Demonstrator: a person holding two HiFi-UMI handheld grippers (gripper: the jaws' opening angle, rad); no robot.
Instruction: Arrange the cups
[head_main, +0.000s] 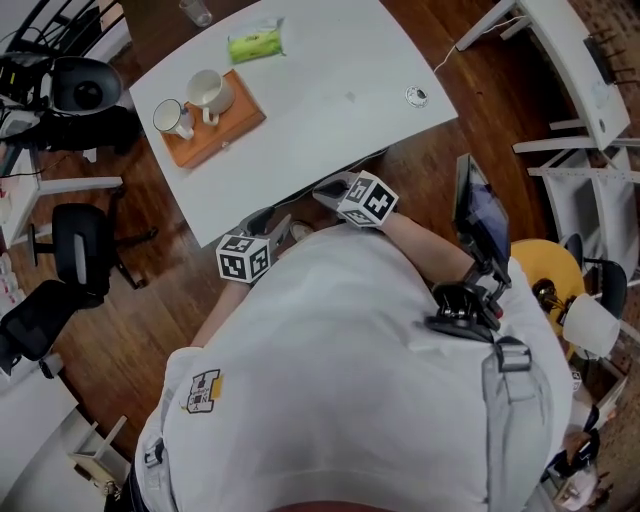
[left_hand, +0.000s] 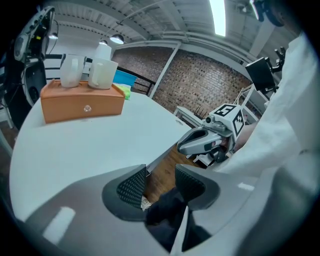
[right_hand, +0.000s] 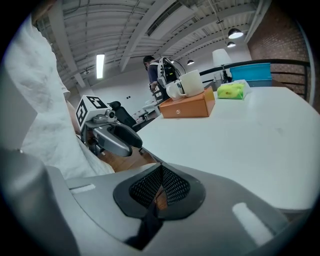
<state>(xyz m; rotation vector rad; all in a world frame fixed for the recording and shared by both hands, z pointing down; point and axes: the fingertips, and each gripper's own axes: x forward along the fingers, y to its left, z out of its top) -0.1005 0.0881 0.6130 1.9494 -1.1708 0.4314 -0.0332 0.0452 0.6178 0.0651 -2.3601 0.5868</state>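
While I hover at the white table's (head_main: 330, 100) near edge, my left gripper (left_hand: 161, 186) is part-spread and empty, my right gripper (right_hand: 160, 187) pressed together on nothing. The big mug (head_main: 210, 92) and small mug (head_main: 170, 117) sit well ahead on the orange tray (head_main: 222, 135) — ceramic by the look, stiff, glossy, breakable. I'd pinch a rim wall or handle — gently.

Box (head_main: 228, 132) on table (head_main: 340, 110), far-left part. On box: left cup (head_main: 172, 118), right cup (head_main: 210, 93), side by side. Packet (head_main: 255, 43) beyond box. Chair (head_main: 80, 250) left of table.
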